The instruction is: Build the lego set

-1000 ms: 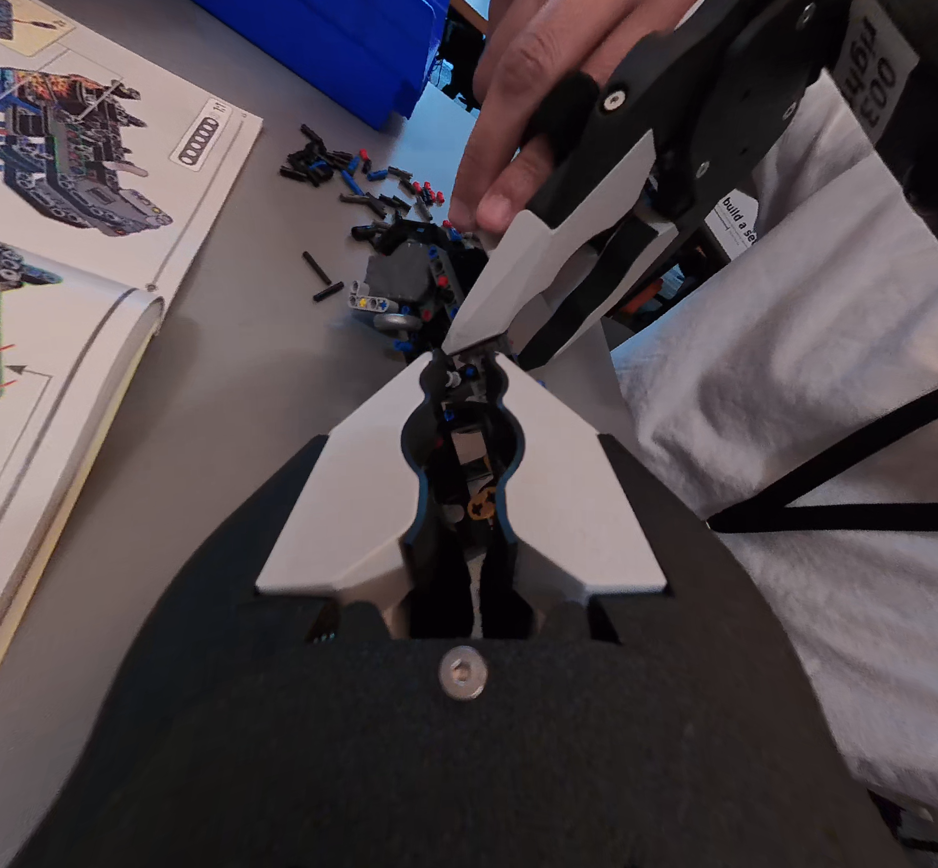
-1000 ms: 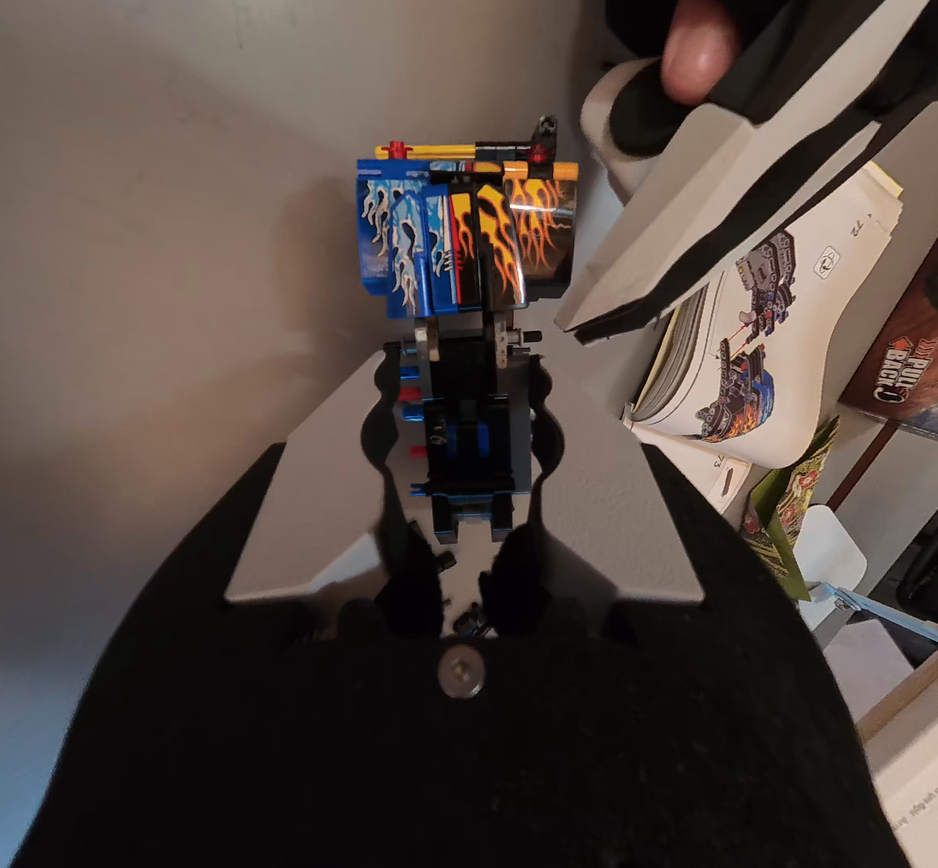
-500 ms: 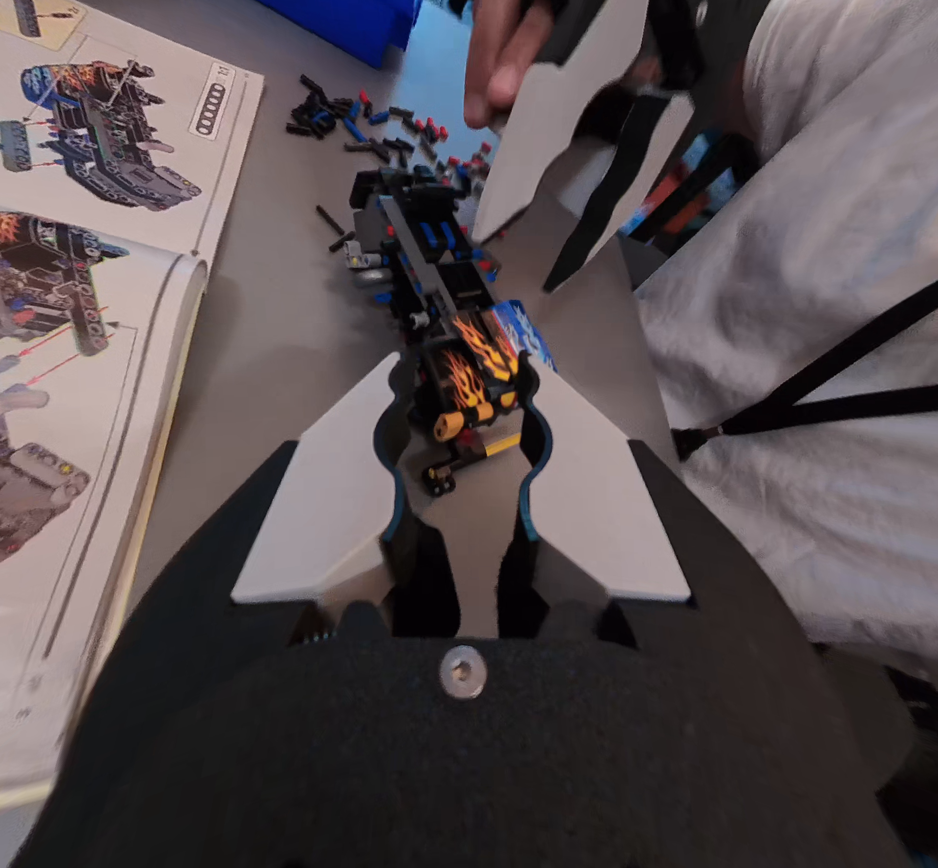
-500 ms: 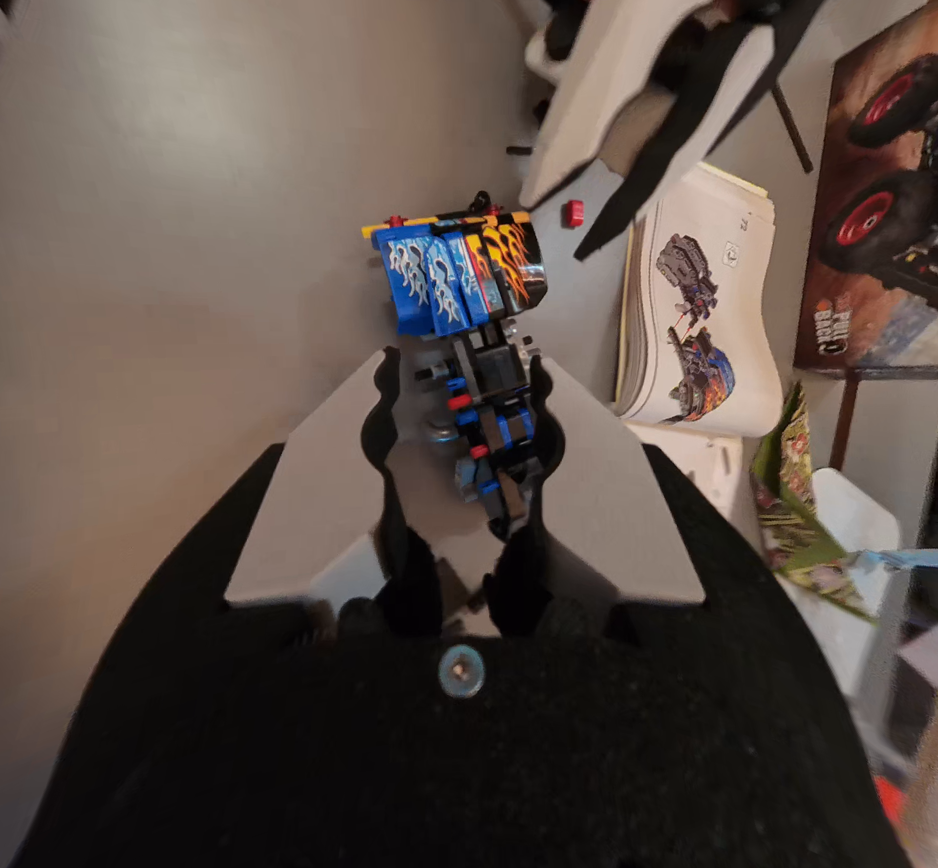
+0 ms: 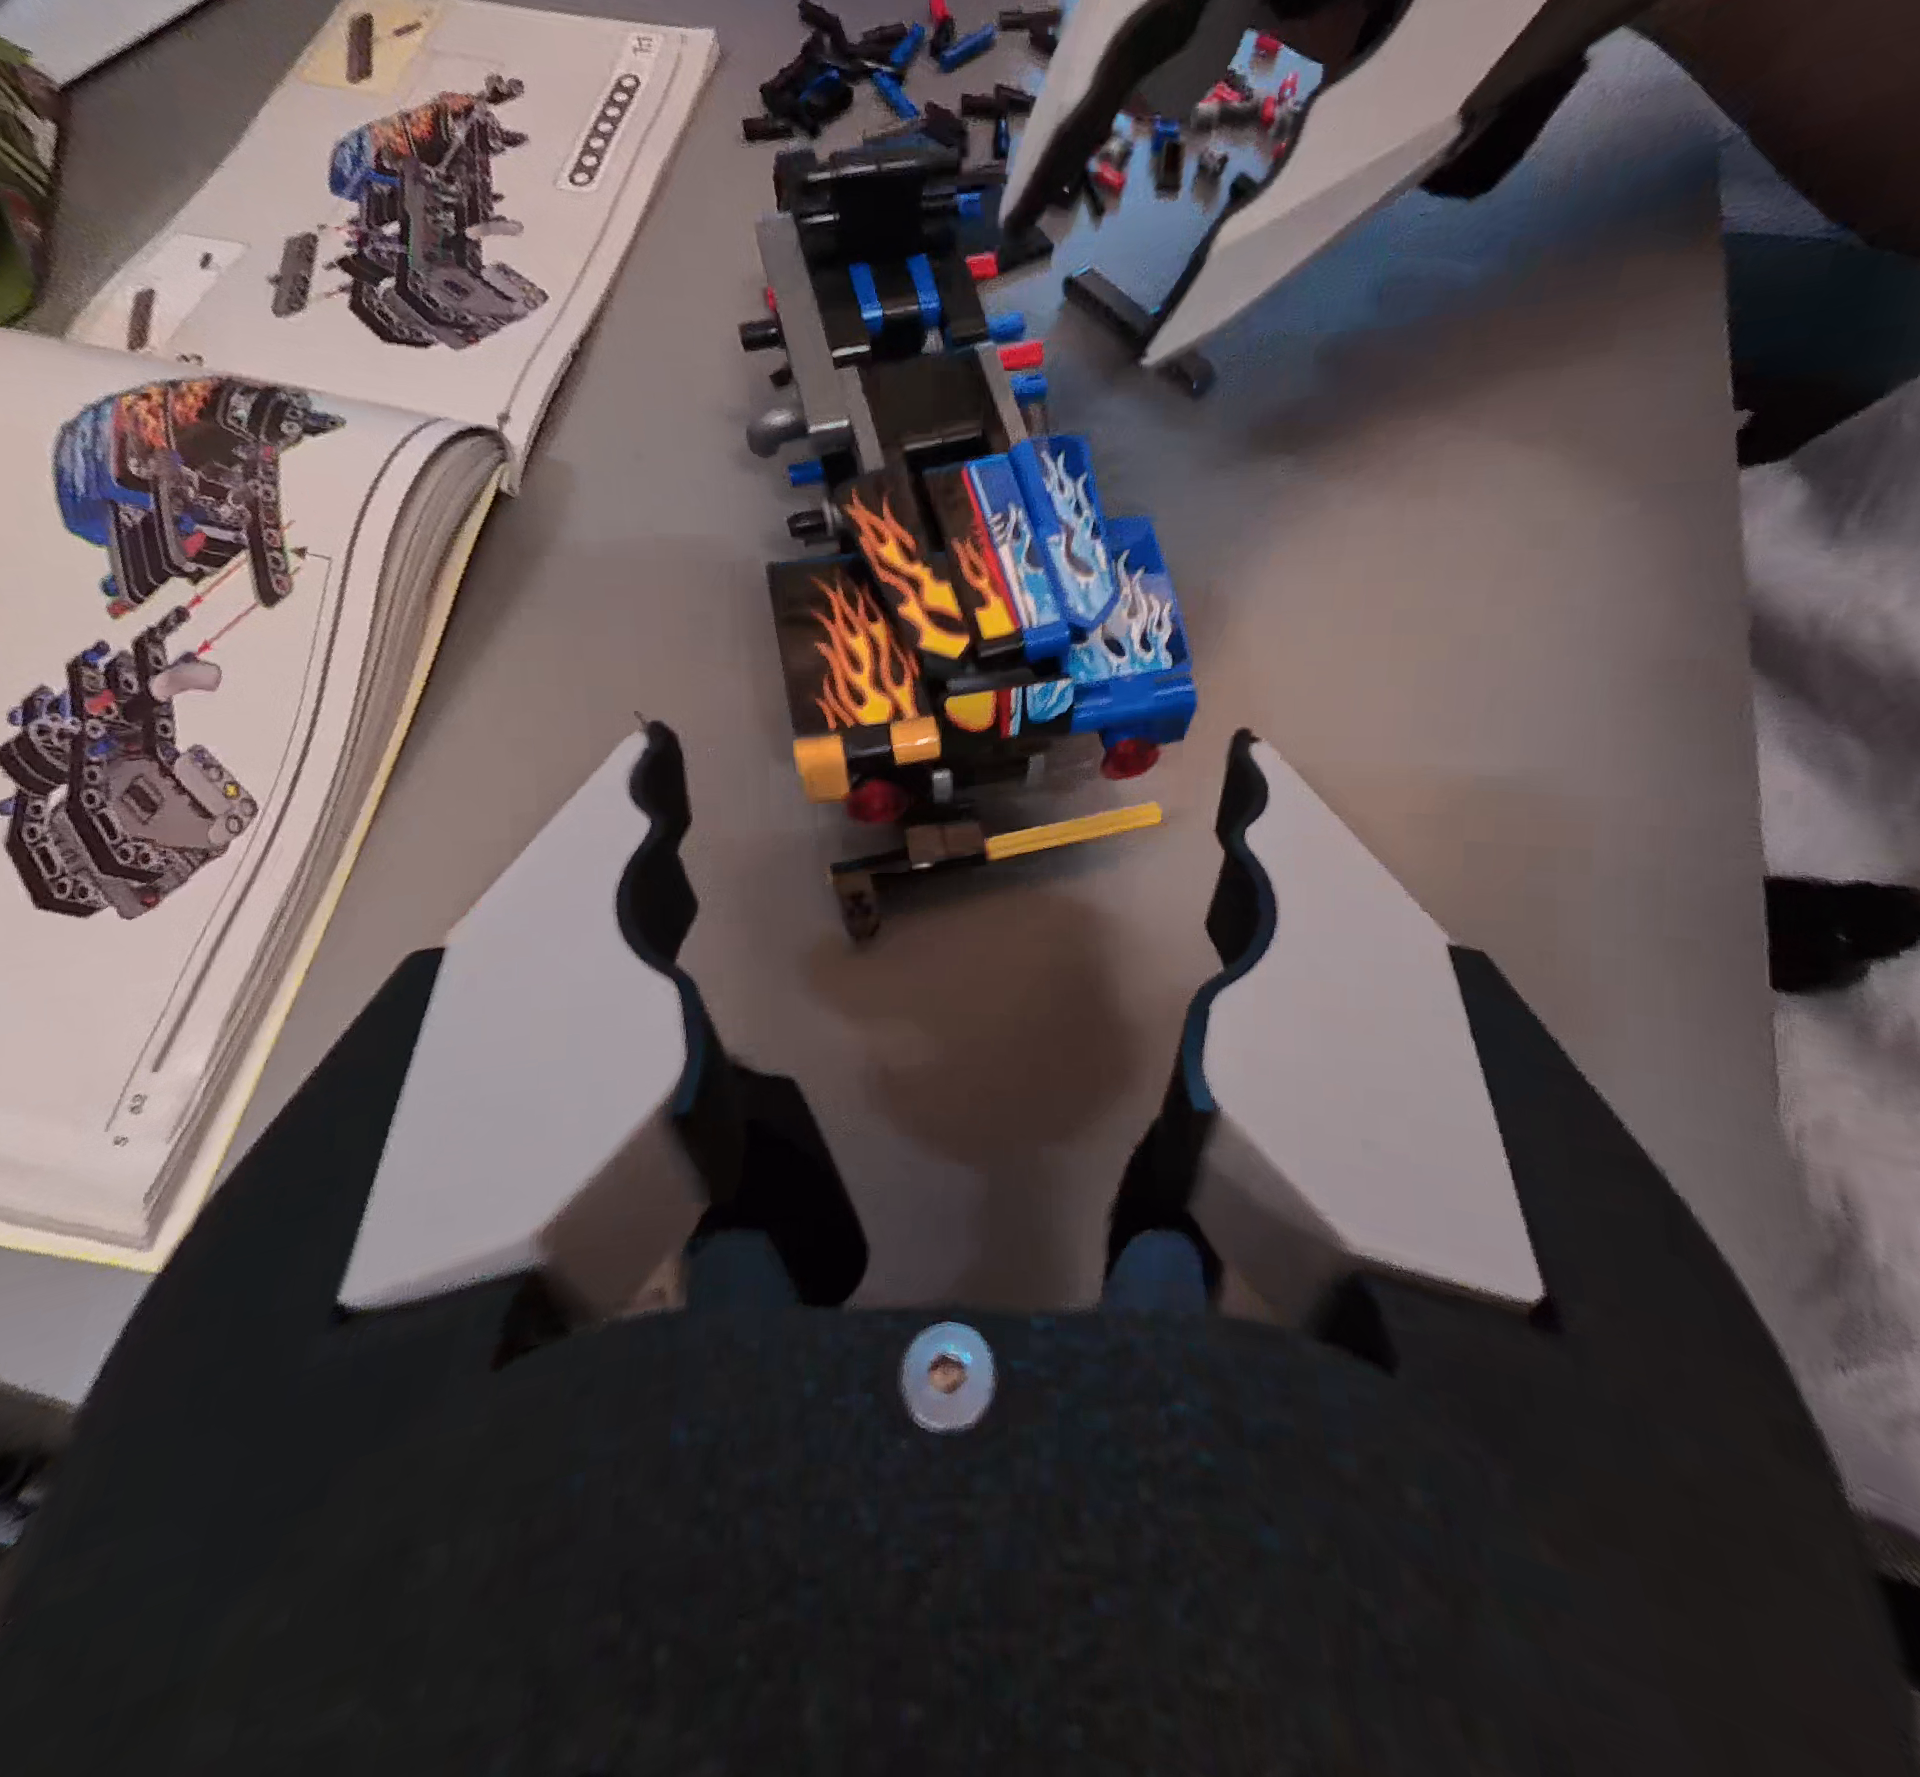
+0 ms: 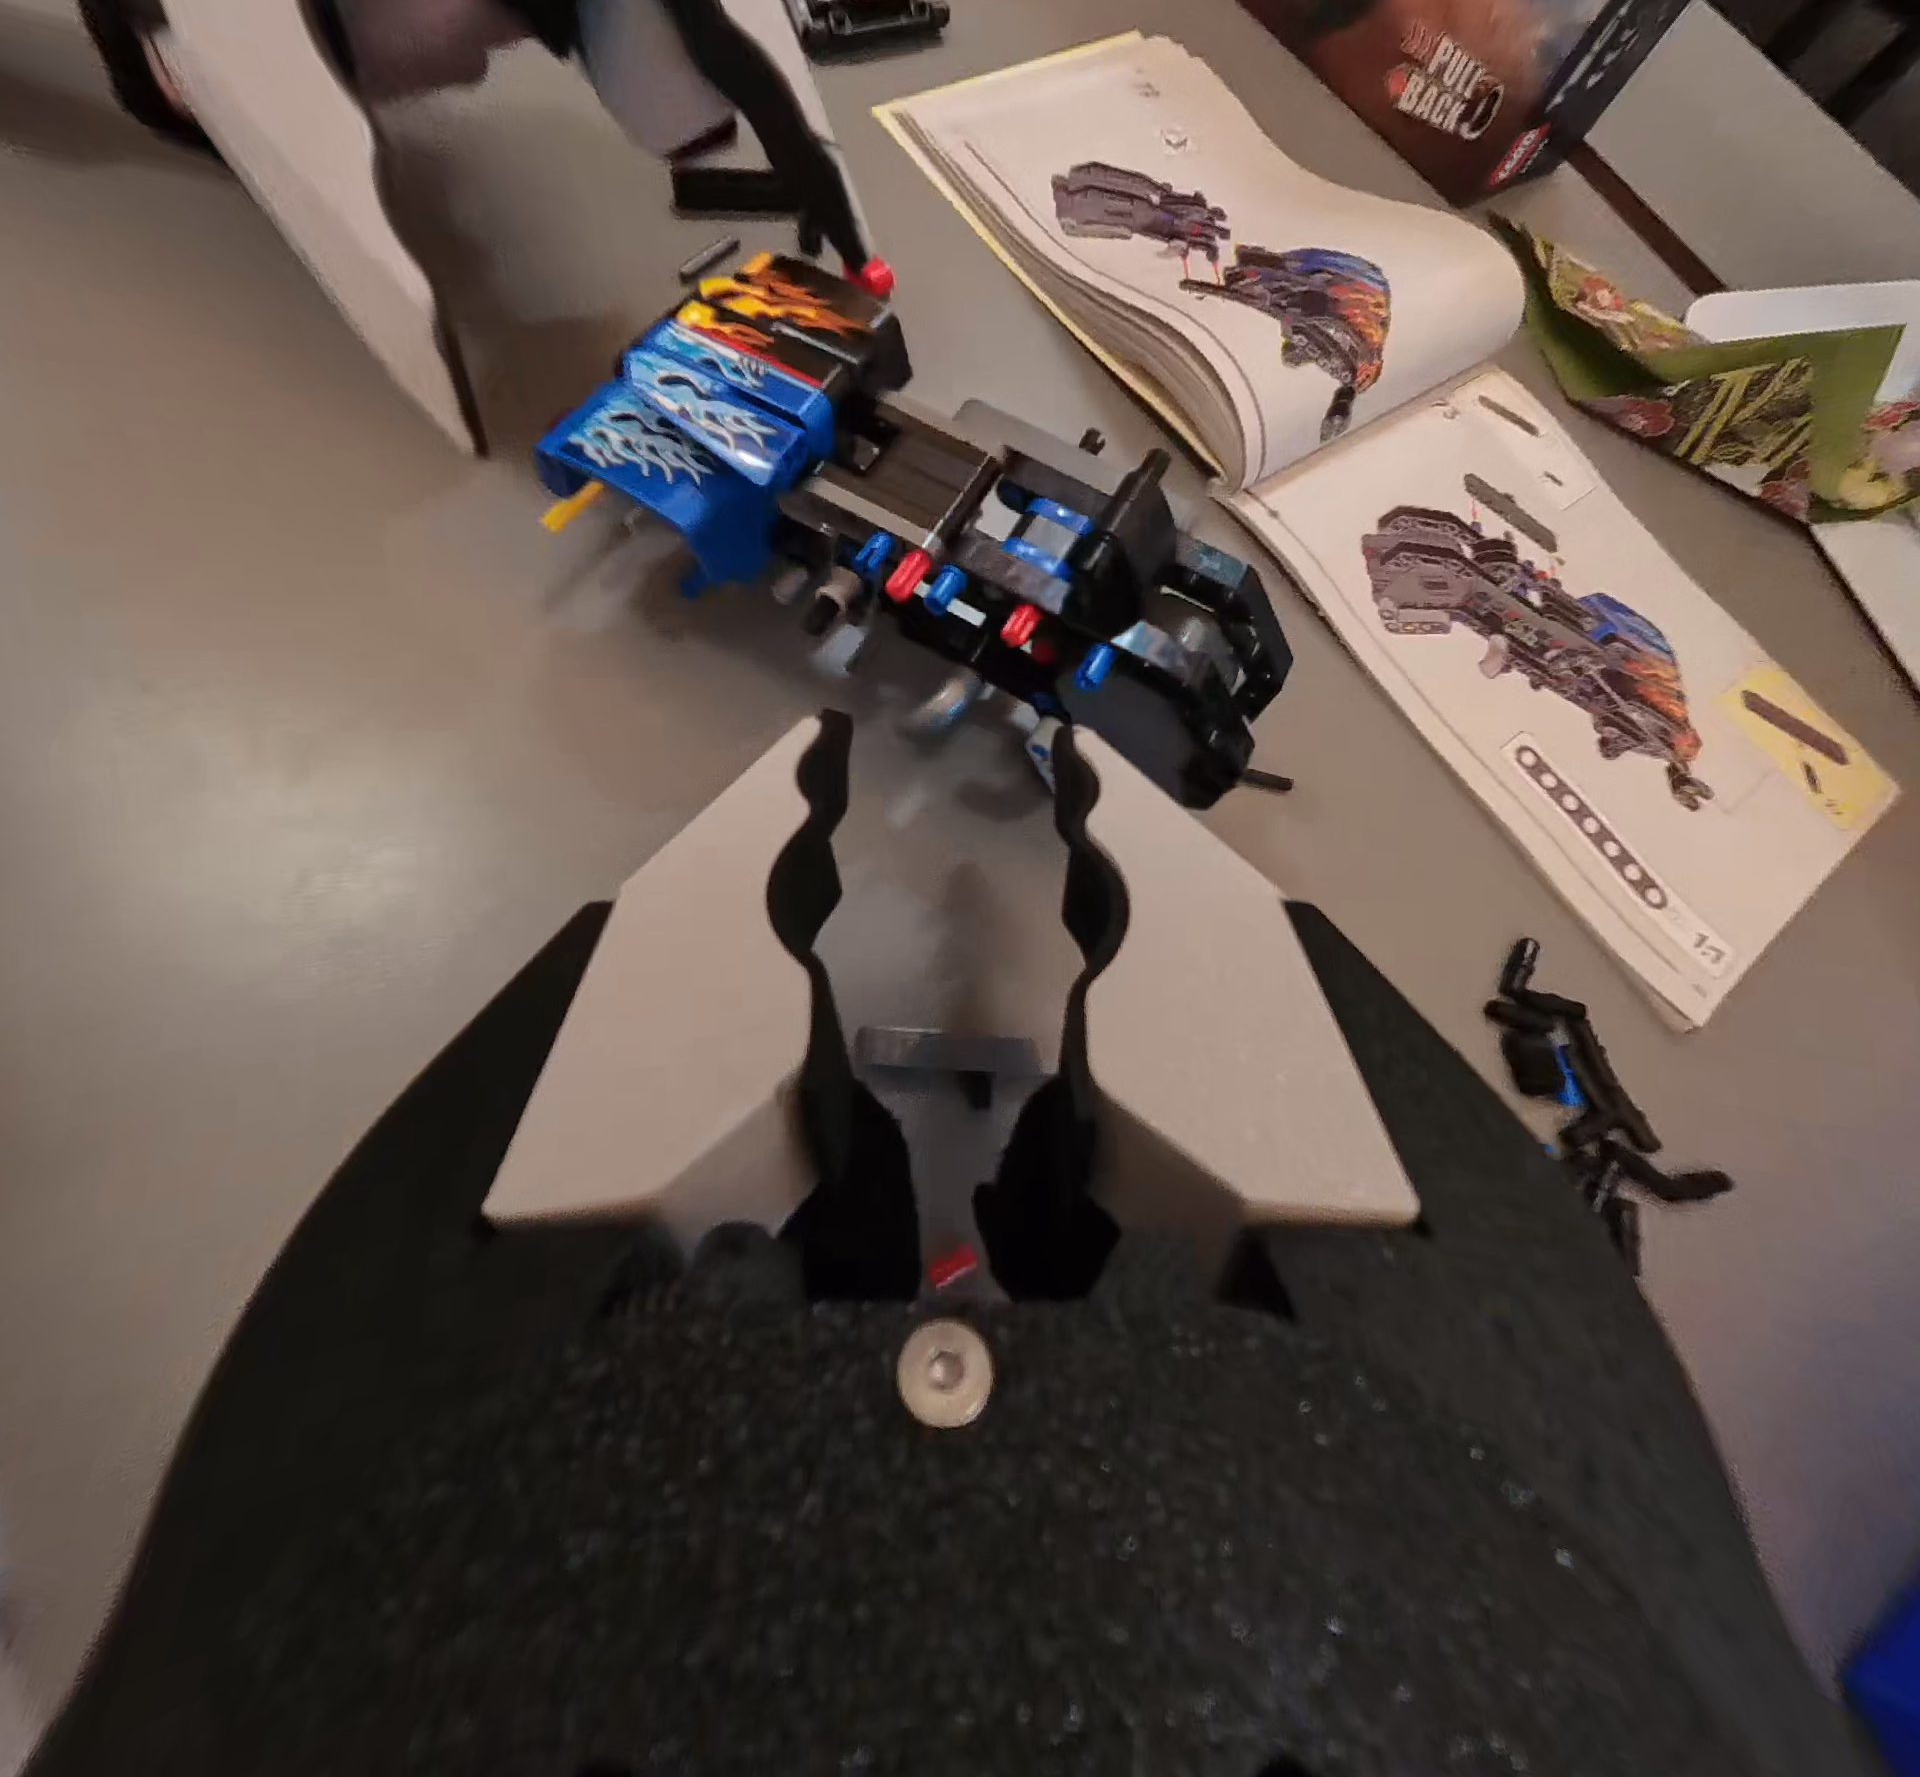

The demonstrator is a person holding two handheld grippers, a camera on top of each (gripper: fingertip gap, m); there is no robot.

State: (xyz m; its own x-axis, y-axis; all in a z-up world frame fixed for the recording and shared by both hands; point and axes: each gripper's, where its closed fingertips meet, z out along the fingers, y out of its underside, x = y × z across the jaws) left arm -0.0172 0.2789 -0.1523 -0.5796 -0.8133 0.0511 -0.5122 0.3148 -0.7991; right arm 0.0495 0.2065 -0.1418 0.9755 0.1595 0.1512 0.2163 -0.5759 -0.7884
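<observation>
The half-built lego truck (image 5: 935, 522), a long studded chassis of glossy black, blue and grey plastic with flame-printed panels at one end, lies flat on the smooth grey surface (image 5: 1403, 584). The left hand-held gripper (image 5: 940, 906) hangs just short of the flame end, its wavy-edged pale fingers spread wide and empty. The right hand-held gripper (image 6: 940, 761) is also parted, empty, beside the chassis. An open instruction booklet (image 5: 239, 584) and scattered small pins (image 5: 883, 75) lie near.
</observation>
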